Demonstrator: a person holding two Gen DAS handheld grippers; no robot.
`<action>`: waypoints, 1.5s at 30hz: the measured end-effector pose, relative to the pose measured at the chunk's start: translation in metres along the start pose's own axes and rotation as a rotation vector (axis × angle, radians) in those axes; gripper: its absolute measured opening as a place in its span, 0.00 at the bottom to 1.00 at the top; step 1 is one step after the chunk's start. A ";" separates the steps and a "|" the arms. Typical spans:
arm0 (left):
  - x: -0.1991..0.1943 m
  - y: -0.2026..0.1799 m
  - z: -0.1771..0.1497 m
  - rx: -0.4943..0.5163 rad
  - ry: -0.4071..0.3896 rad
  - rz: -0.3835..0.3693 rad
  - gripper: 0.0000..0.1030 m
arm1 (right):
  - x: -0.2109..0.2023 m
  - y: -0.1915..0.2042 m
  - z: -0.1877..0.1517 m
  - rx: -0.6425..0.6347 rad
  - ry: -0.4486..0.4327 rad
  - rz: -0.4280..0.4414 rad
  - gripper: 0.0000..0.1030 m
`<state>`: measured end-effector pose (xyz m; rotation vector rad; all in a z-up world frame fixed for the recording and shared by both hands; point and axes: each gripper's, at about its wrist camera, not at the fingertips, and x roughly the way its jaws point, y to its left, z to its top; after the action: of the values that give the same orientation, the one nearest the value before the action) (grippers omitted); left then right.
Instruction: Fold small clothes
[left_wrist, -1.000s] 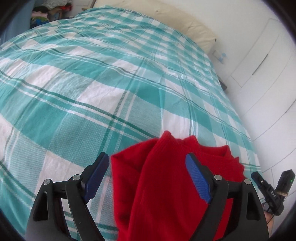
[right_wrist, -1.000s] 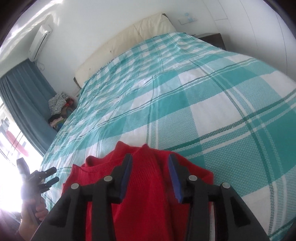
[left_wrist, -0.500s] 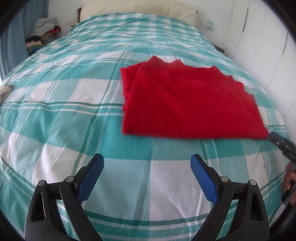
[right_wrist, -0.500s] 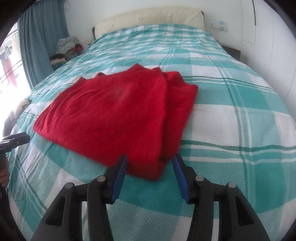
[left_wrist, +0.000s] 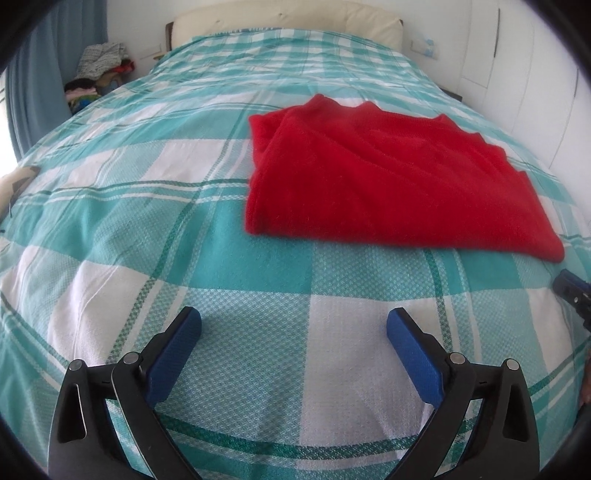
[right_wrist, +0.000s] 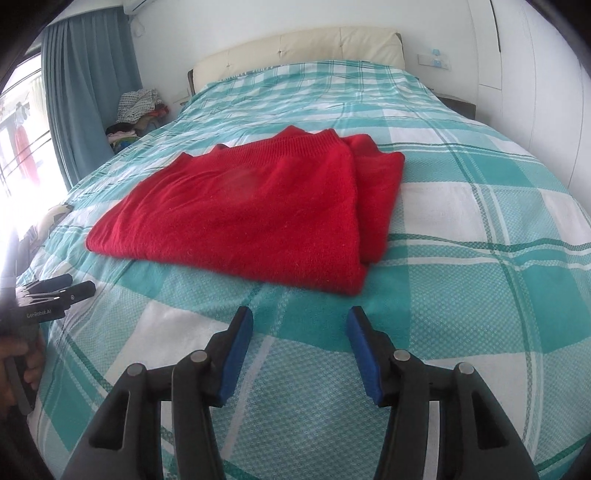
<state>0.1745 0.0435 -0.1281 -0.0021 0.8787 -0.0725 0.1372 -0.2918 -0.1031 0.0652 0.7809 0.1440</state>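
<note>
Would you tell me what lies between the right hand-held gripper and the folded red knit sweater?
Only bare teal-and-white checked bedspread separates the open right hand-held gripper from the folded red knit sweater, as the right wrist view shows.

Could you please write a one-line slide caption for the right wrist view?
Open right gripper hovers before a folded red sweater lying on the teal plaid bedspread.

A bed (right_wrist: 461, 206) with a teal-and-white checked cover carries a folded red sweater (right_wrist: 258, 210), lying flat just ahead of the right gripper (right_wrist: 300, 325).
</note>
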 end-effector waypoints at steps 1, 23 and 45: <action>0.001 -0.001 -0.001 0.001 0.002 0.003 0.99 | 0.001 0.001 -0.001 -0.001 0.001 0.000 0.52; 0.003 -0.005 -0.004 0.014 0.005 0.021 0.99 | 0.005 -0.003 -0.006 0.013 -0.002 0.006 0.55; 0.004 -0.006 -0.006 0.027 0.018 0.038 1.00 | 0.005 -0.005 -0.006 0.013 -0.004 0.001 0.58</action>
<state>0.1723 0.0378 -0.1346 0.0403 0.8952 -0.0487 0.1371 -0.2955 -0.1119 0.0780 0.7783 0.1392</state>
